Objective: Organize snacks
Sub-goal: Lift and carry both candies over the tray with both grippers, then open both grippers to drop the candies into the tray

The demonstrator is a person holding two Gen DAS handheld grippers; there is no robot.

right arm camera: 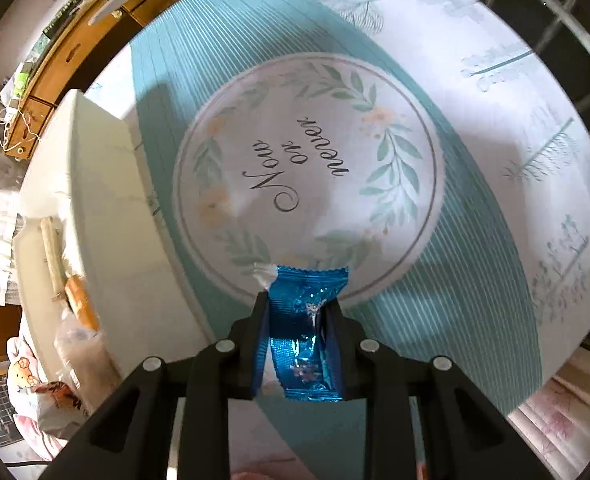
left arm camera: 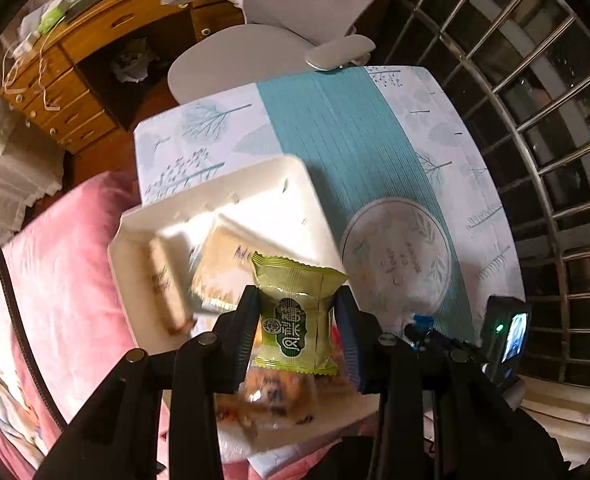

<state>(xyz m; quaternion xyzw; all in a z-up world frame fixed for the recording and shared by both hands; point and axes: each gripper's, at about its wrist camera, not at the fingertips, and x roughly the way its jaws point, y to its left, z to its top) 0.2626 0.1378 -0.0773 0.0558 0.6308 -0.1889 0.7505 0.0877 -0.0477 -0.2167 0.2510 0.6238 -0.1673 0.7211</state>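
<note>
Matt green snack wrapper (left arm camera: pixel 295 312); glossy, crinkled blue foil wrapper (right arm camera: pixel 307 320); smooth white plastic tray (left arm camera: pixel 215 204); ribbed teal cloth (right arm camera: pixel 183 72) over the counter.

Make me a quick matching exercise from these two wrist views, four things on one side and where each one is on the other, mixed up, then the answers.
1. green snack packet
2. blue foil packet
3. round plate
4. white tray

A. on the teal table runner, nothing lying on it
B. between the right gripper's jaws
C. holds wrapped snacks
D. between the left gripper's jaws

Pairs: 1-D, 2-B, 3-A, 4-C
</note>
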